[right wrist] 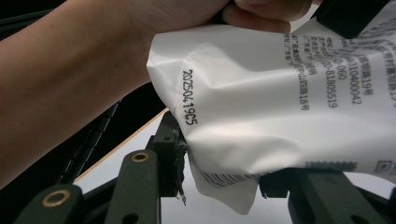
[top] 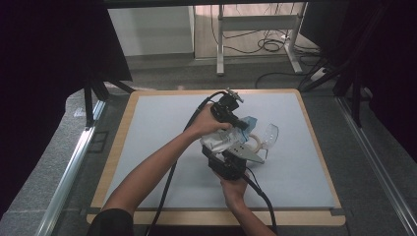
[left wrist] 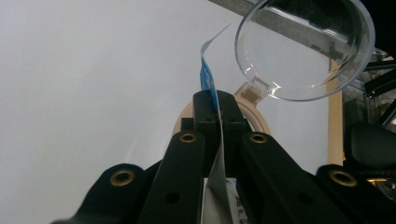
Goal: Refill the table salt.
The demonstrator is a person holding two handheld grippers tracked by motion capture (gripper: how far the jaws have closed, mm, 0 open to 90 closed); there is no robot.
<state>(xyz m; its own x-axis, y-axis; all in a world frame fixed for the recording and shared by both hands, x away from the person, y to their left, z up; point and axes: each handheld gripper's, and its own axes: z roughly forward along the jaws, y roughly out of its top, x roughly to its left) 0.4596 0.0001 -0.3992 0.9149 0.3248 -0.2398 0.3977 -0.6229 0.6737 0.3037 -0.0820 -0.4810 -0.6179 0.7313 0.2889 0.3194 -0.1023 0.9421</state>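
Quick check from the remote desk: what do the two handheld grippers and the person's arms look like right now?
Both grippers are black. The left gripper has angular jaw links with brass-coloured rivets; the right gripper has the same. A black cable trails from each. A grey three-cornered plate tops the right one. Forearms are bare, with a dark sleeve on the left arm.

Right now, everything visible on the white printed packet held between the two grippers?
The white printed packet looks like crinkled plastic film with black text, a date code, a barcode, and a blue top edge. It is held above the table. The left gripper is clamped on its blue edge; the right gripper grips its lower edge.
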